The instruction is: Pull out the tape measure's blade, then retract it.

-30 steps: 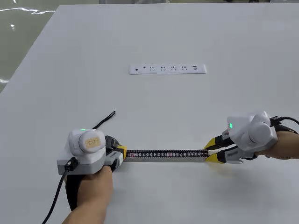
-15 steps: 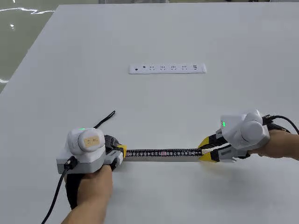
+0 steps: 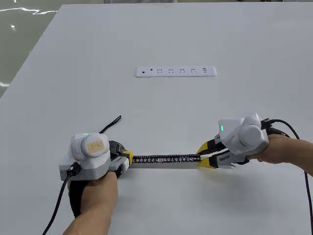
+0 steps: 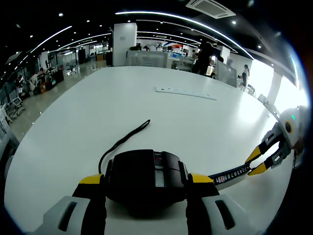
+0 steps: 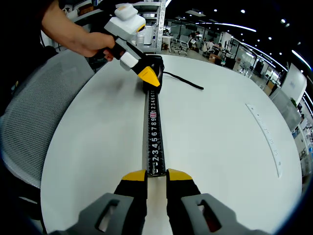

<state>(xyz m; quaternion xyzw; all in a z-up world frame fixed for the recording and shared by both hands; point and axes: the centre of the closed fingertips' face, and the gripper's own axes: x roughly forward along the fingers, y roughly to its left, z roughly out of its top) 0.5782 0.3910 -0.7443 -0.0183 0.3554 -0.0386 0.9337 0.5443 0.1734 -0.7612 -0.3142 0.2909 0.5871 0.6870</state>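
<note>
— On our right gripper (image 5: pixel 156 175) the jaws are pinched narrow on the tip of the blade (image 5: pixel 153 128); on the left gripper (image 3: pixel 125 163) they clamp the black case (image 4: pixel 146 172).

— The blade lies out flat on the bench (image 3: pixel 171 112) between them. We reckon retraction is the step: let's walk the tip straight toward the case, braking the spring, so the blade neither kinks nor snaps home.

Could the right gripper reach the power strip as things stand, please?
Probably not yet: the right gripper is shut on the blade. Otherwise nothing on the table stands between it and the power strip.
</note>
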